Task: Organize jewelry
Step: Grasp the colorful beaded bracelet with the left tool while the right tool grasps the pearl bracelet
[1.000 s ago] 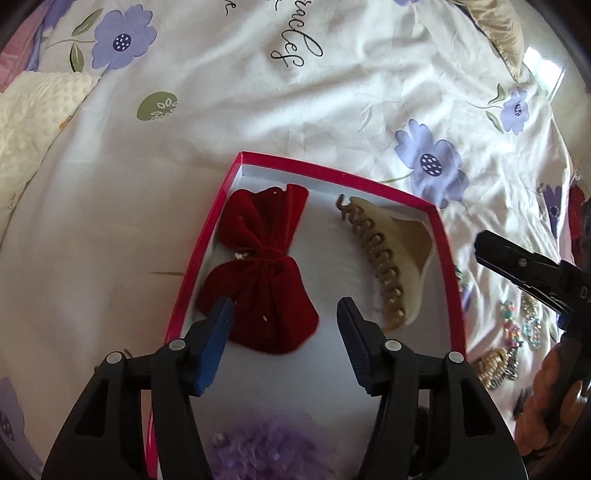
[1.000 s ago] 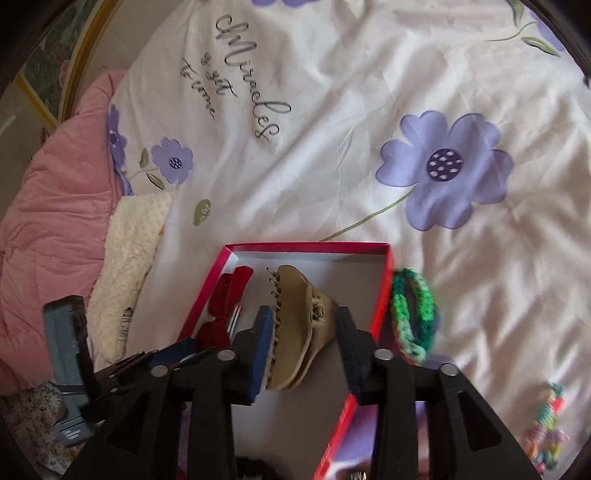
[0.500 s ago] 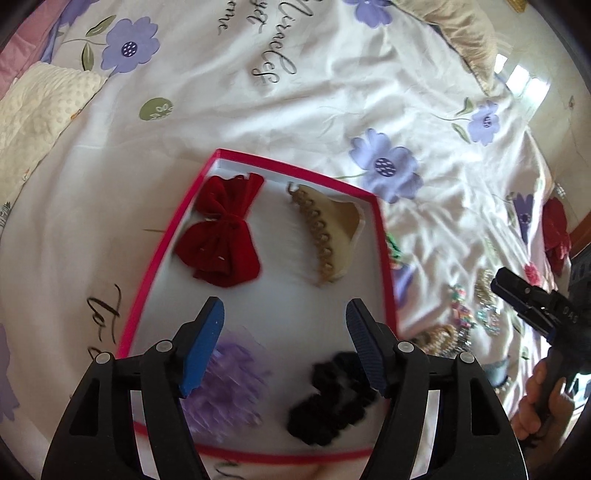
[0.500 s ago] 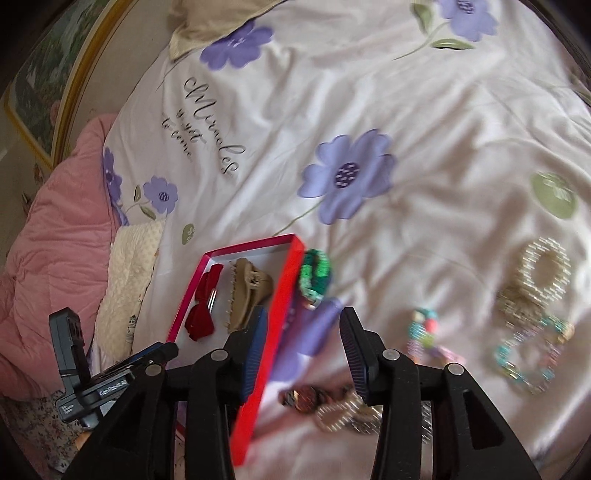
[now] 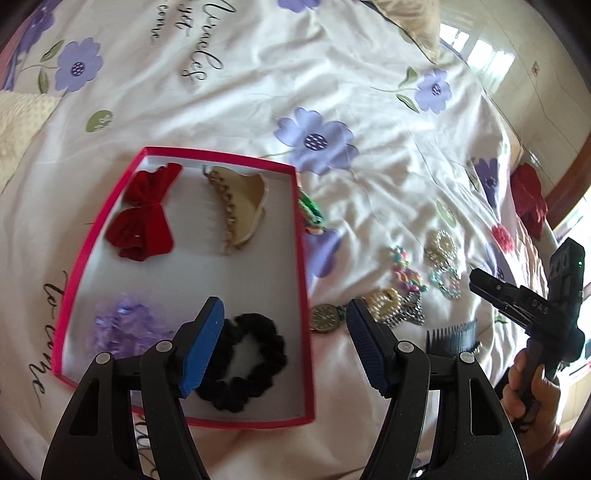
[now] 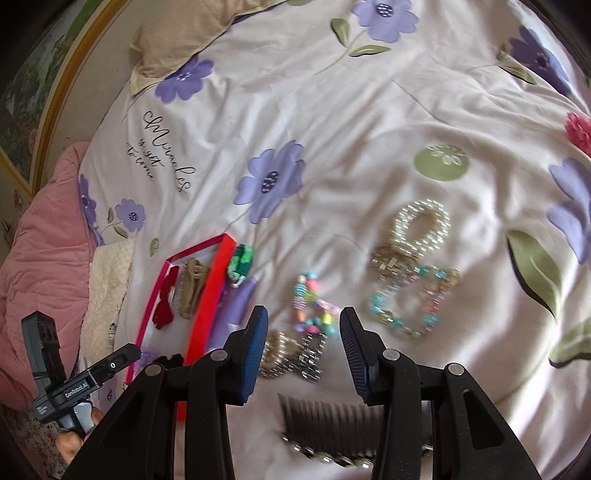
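A red-rimmed box (image 5: pixel 300 258) lies on the bed and holds a red velvet bow (image 5: pixel 142 218), a beige claw clip (image 5: pixel 240 203), a purple scrunchie (image 5: pixel 122 328) and a black scrunchie (image 5: pixel 255 365). My left gripper (image 5: pixel 284 347) is open and empty above the box's near right edge. My right gripper (image 6: pixel 301 350) is open and empty above loose jewelry: a colourful bead bracelet (image 6: pixel 314 306), a pearl bracelet (image 6: pixel 421 225), a blue bead bracelet (image 6: pixel 402 306), metal bands (image 6: pixel 291 356) and a dark comb (image 6: pixel 332 417). A green bracelet (image 6: pixel 241 260) lies beside the box.
A watch (image 5: pixel 327 318) lies just right of the box. The floral bedsheet (image 6: pixel 332 110) covers the bed. A pink blanket (image 6: pixel 40 236) and a cream cloth (image 6: pixel 107 288) lie at the left, a pillow (image 6: pixel 192 29) at the back. The right gripper shows in the left wrist view (image 5: pixel 476 282).
Both grippers have pulled back and up from the box. The right gripper has swung right, from over the claw clip to over the loose jewelry. The left view now takes in the whole box.
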`<state>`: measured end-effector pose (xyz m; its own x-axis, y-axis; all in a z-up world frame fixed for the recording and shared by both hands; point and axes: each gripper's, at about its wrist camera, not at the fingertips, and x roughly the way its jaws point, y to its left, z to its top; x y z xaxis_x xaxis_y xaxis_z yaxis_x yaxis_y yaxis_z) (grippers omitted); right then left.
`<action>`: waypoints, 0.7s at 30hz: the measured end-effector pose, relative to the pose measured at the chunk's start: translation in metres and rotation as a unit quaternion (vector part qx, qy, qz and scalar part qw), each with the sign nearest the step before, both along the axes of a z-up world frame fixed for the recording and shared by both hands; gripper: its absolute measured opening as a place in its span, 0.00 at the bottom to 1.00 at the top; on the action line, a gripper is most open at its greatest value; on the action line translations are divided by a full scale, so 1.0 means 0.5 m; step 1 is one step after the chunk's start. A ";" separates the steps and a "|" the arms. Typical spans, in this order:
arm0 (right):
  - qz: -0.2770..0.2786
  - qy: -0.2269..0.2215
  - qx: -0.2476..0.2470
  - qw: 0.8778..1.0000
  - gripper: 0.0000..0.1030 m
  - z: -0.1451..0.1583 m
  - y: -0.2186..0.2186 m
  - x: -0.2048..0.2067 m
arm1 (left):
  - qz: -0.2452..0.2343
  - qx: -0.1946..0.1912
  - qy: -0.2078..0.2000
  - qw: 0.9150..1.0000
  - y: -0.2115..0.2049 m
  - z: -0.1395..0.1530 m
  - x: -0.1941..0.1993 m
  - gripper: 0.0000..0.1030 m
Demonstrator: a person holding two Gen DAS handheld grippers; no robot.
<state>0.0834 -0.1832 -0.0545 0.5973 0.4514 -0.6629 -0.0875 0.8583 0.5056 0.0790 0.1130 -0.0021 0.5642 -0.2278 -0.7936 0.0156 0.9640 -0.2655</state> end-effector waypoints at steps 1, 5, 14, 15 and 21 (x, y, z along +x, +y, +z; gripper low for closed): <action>-0.003 0.001 -0.001 1.000 0.42 -0.003 -0.006 -0.002 | -0.004 0.000 0.000 1.000 -0.010 0.001 0.002 0.66; -0.009 0.003 -0.003 1.000 0.42 -0.008 -0.023 -0.008 | -0.023 -0.002 0.001 1.000 -0.046 0.004 0.013 0.66; -0.037 0.002 -0.016 0.999 0.42 -0.013 -0.081 0.007 | -0.069 -0.001 0.005 0.998 -0.149 -0.001 0.057 0.66; -0.041 0.006 -0.019 0.999 0.42 -0.017 -0.090 0.015 | -0.073 -0.002 0.008 0.997 -0.159 -0.006 0.064 0.66; -0.051 0.015 -0.029 0.998 0.42 -0.031 -0.118 0.060 | -0.098 -0.008 0.030 0.995 -0.221 -0.038 0.110 0.65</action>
<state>0.1134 -0.2420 -0.0701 0.6170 0.3501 -0.7048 0.0157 0.8899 0.4559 0.1340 0.0023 -0.0210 0.4584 -0.3416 -0.8205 0.1870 0.9396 -0.2868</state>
